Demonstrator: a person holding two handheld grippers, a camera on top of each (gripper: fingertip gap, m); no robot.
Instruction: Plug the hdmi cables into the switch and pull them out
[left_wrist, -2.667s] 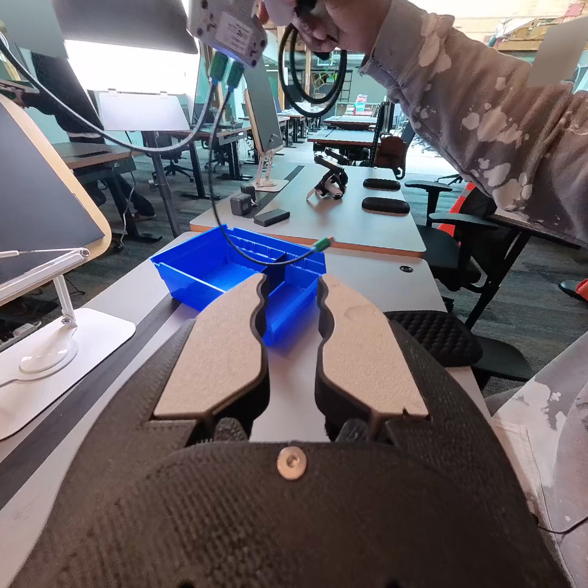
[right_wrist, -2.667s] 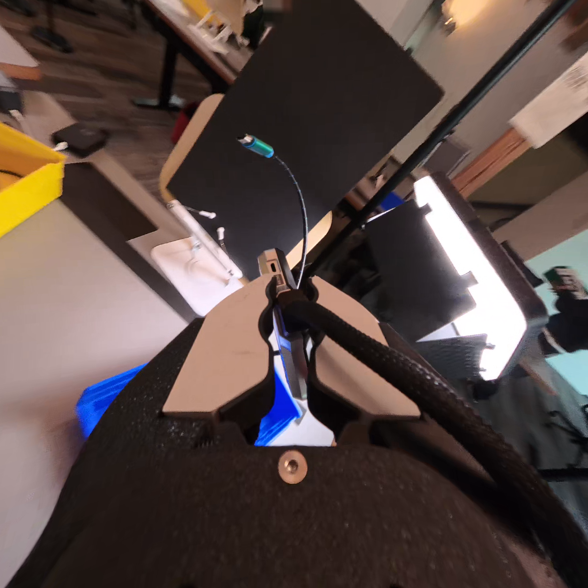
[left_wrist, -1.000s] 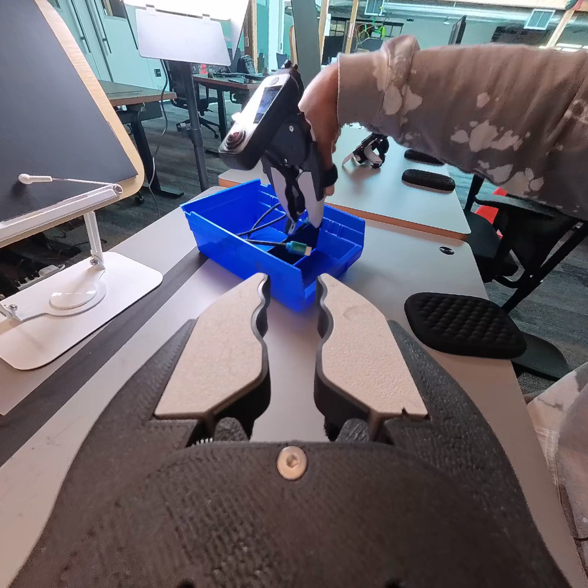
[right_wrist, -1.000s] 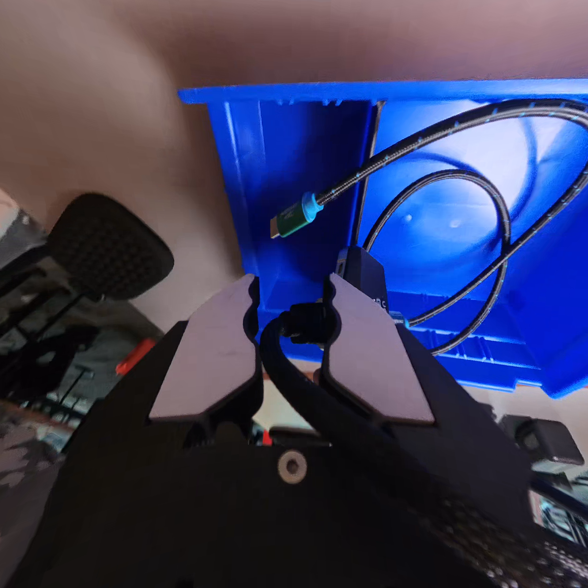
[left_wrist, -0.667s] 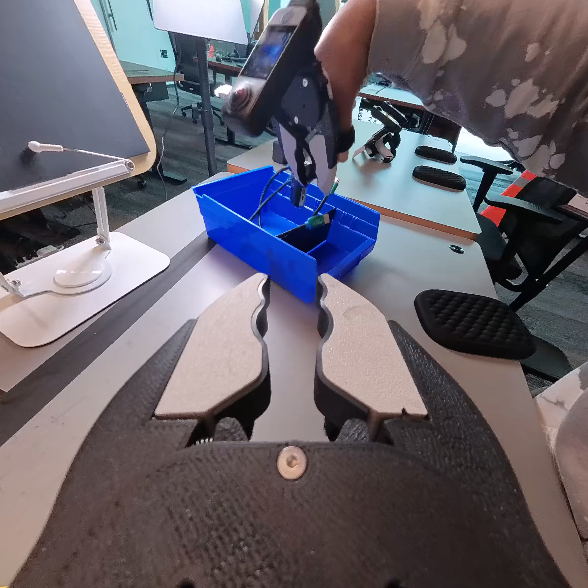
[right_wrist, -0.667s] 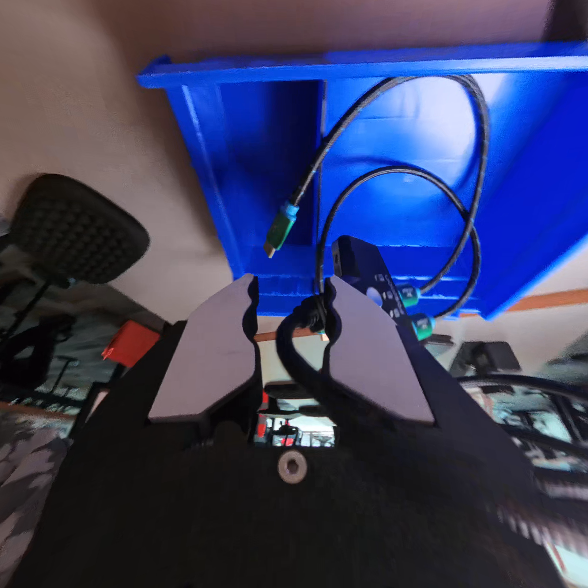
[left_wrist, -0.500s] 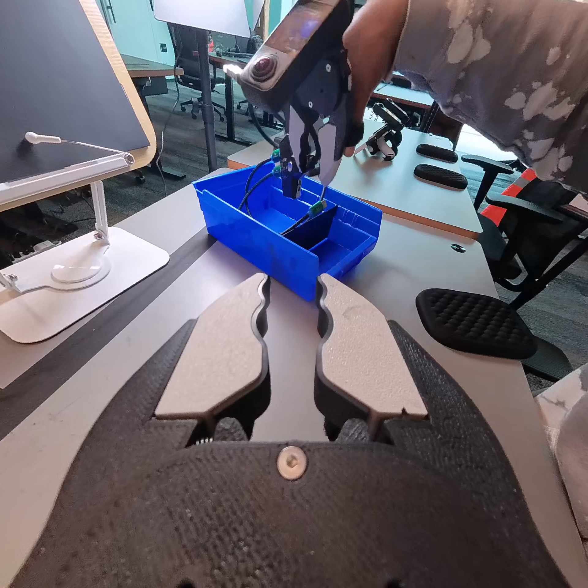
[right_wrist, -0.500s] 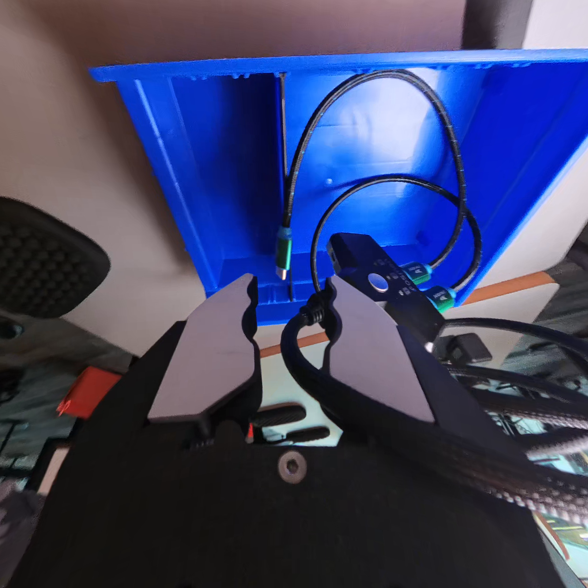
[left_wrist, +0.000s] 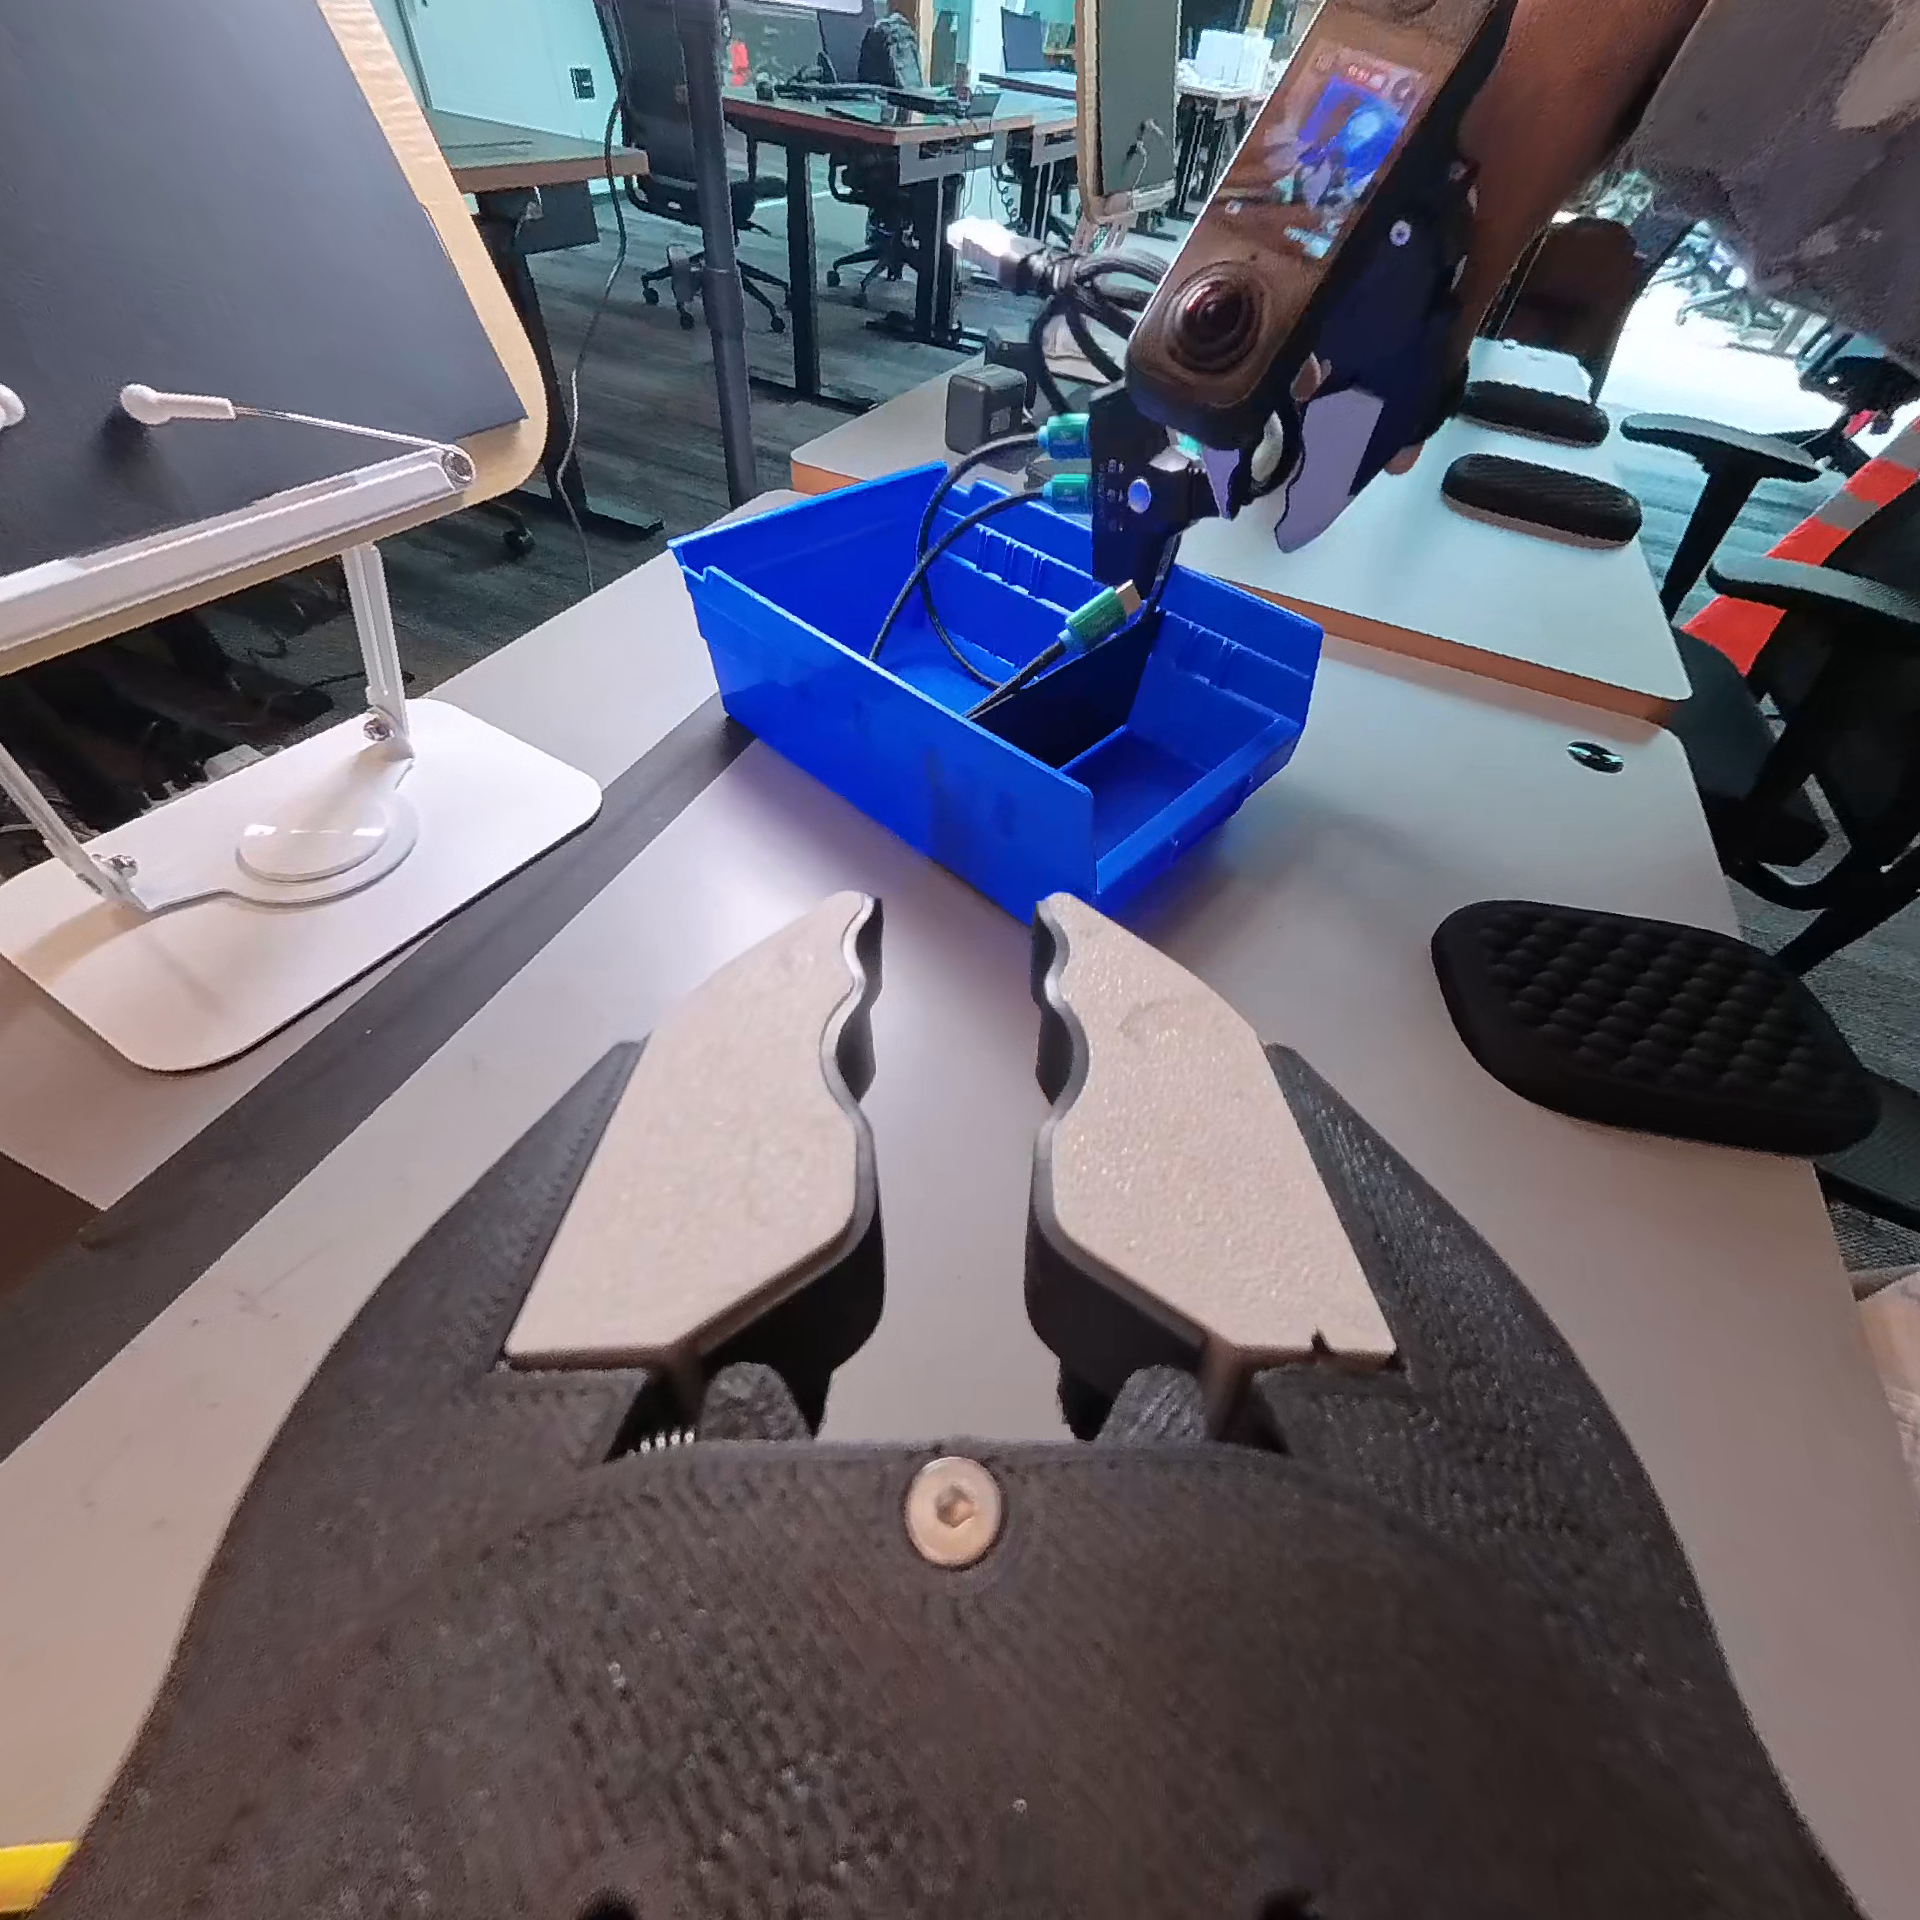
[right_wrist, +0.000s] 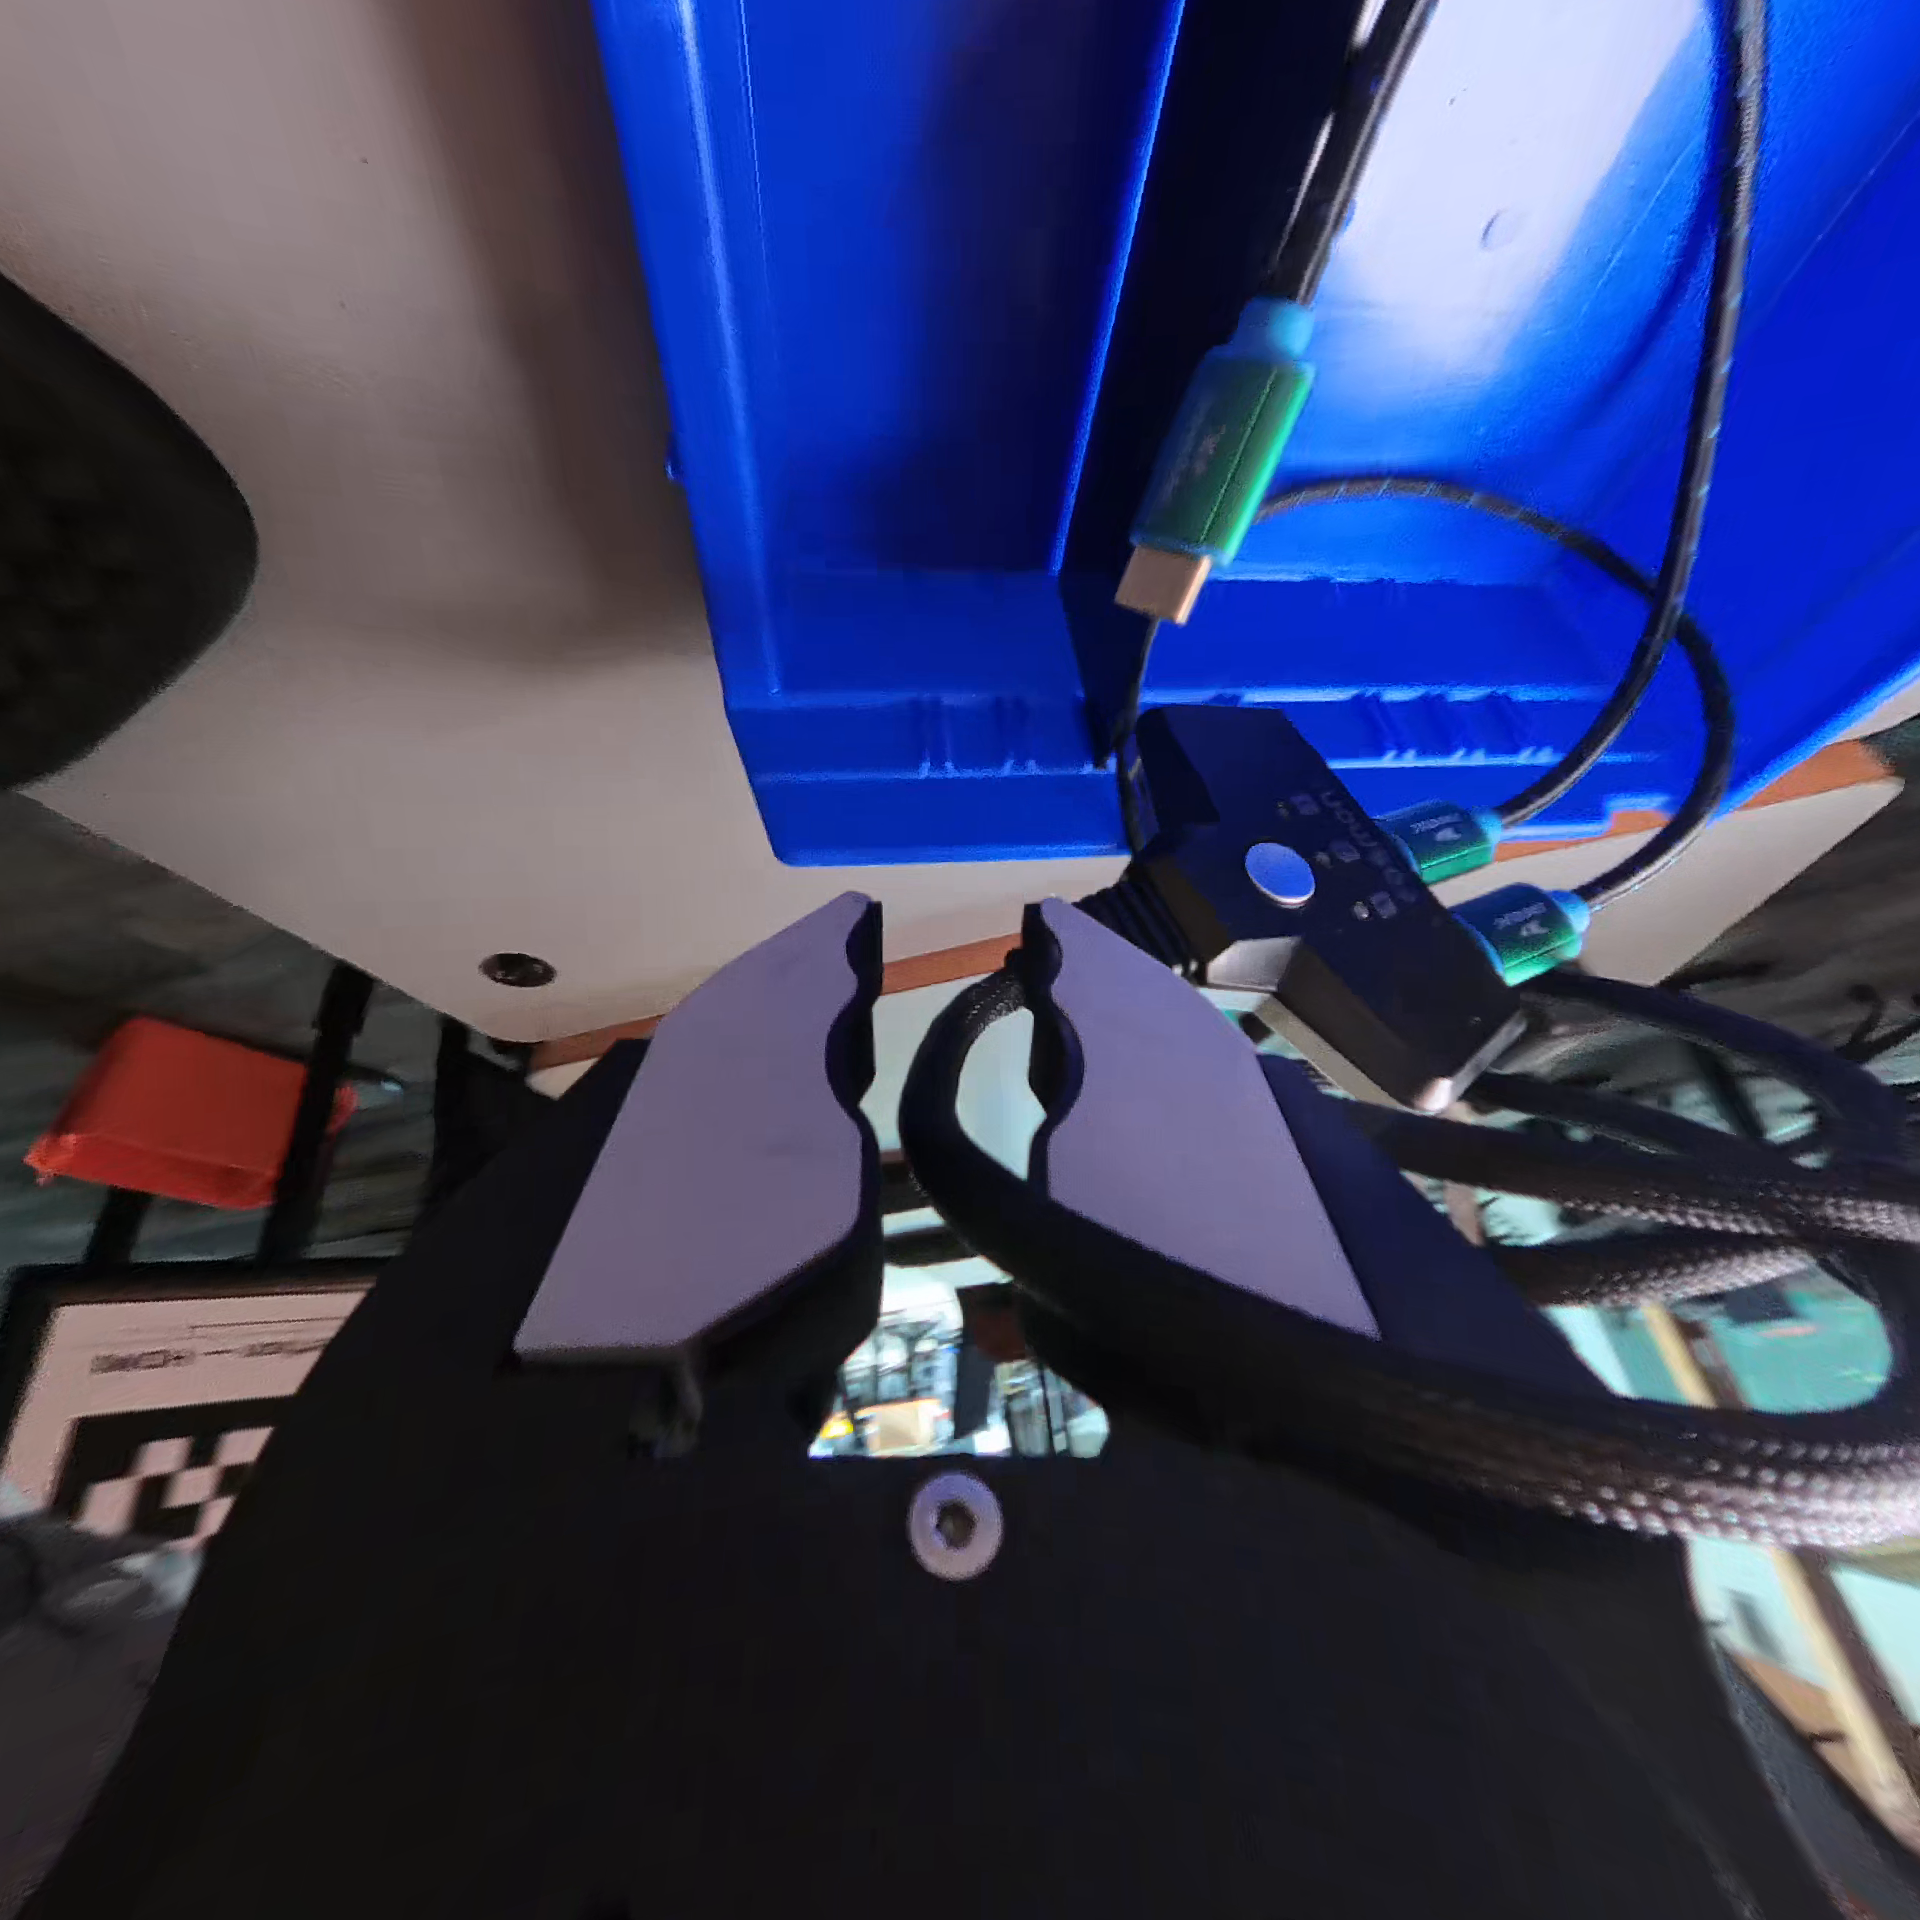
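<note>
The right gripper (right_wrist: 951, 914) hangs over the far edge of the blue bin (left_wrist: 894, 748), its fingers spread with a clear gap. The black HDMI switch (right_wrist: 1309, 914) sits just off the right finger, apparently dangling by its thick braided cable (right_wrist: 1507, 1403), which loops past that finger; whether anything is actually pinched, I cannot tell. Two green-ended HDMI cables (right_wrist: 1725, 623) are plugged into the switch and curl down into the bin, and a third green plug (right_wrist: 1216, 447) lies loose on the bin's divider.

The left gripper (left_wrist: 956, 925) waits low over the grey worktop (left_wrist: 1455, 883), fingers parted, holding nothing.

Here's the danger: with no firm hold, the switch could swing or drop and drag on those two seated plugs. The braided loop may snag the finger. The left is well apart from the bin, too far to steady anything.
</note>
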